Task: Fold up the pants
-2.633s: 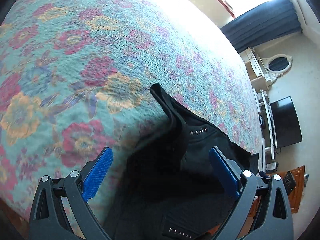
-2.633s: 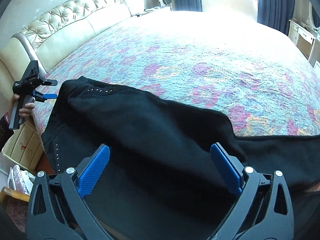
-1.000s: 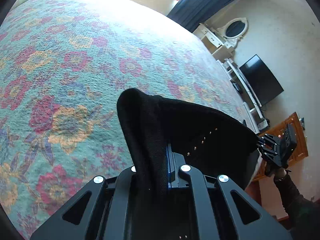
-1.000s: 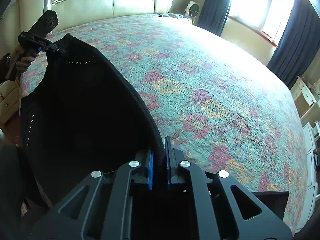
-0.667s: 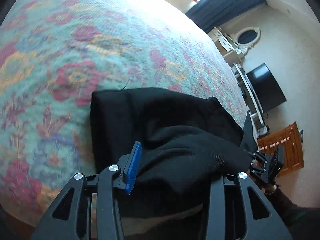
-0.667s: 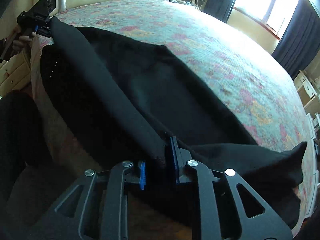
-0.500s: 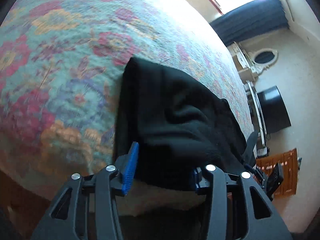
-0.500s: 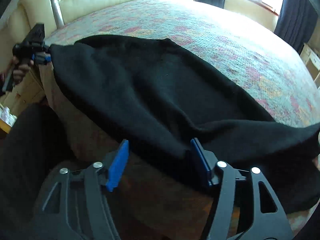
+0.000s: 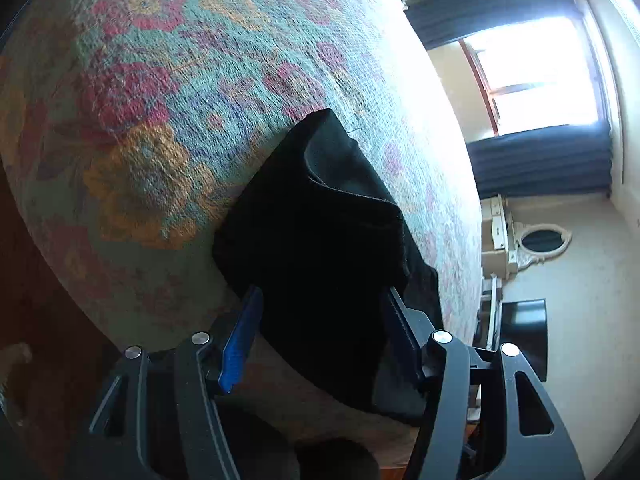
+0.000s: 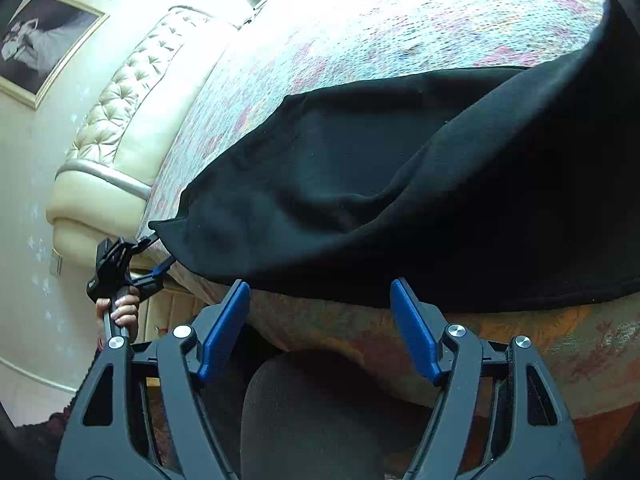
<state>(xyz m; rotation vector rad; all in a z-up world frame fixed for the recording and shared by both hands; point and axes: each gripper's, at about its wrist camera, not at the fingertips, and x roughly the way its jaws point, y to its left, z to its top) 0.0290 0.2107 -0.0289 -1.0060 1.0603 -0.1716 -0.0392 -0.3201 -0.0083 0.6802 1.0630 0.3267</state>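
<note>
The left gripper (image 9: 320,328) is seen with its jaws apart at the near edge of the bed (image 9: 168,92). The black pants (image 9: 320,216) lie between its blue pads (image 9: 240,336), with folded cloth bunched against the right-hand pad; the jaws are not clamped on it. In the right wrist view, the same left gripper (image 10: 160,252) is found at the far left, just beside the left corner of the pants (image 10: 400,184), and is held by a hand (image 10: 120,308). The pants are spread along the near edge of the floral bedspread (image 10: 400,20), overhanging it slightly. The right gripper (image 10: 320,312) is held with jaws apart, just near of the hem and not touching it. A padded headboard (image 10: 132,100) stands at the far left.
</note>
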